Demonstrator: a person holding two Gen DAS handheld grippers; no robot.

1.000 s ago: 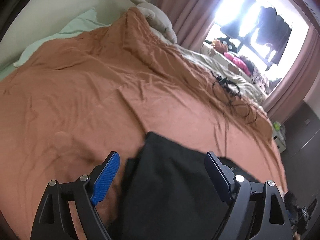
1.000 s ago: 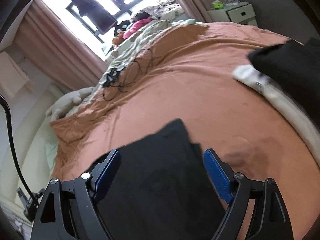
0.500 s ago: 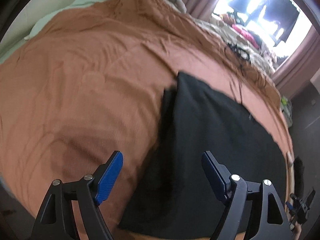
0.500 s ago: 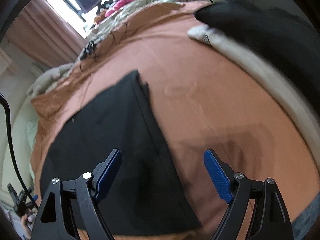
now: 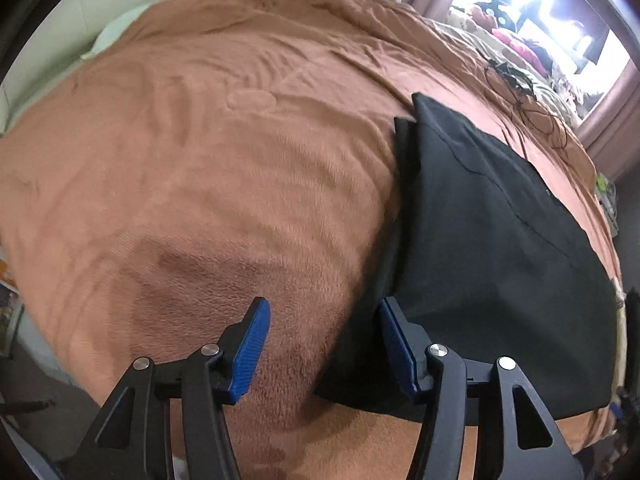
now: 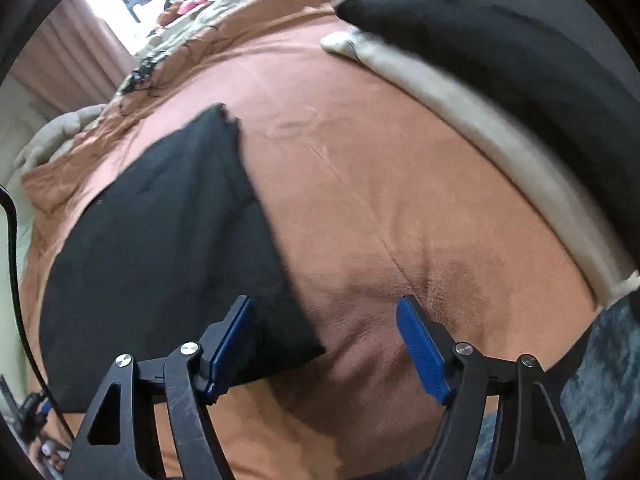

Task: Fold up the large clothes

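Observation:
A folded black garment [image 5: 492,248] lies flat on the orange-brown bedspread [image 5: 224,168]. In the left wrist view my left gripper [image 5: 322,346] hovers low over the garment's near left corner; its jaws are closing, with the cloth's edge between them, and the blue pads do not press on it. In the right wrist view the same black garment [image 6: 160,240] fills the left side. My right gripper [image 6: 326,350] stands over its near right corner, jaws closing, the corner tip between the pads and untouched.
Another black garment [image 6: 500,64] on a cream one [image 6: 472,116] lies along the bed's right side. A tangle of black cable [image 5: 532,100] and piled clothes sit by the bright window [image 5: 560,4]. Pale green pillow [image 5: 132,20] at far left. Blue-grey cloth [image 6: 600,380] lower right.
Both grippers dropped toward the bed and tilted down, bringing the black garment's near corners between their fingers. Both sets of jaws have narrowed, the left more.

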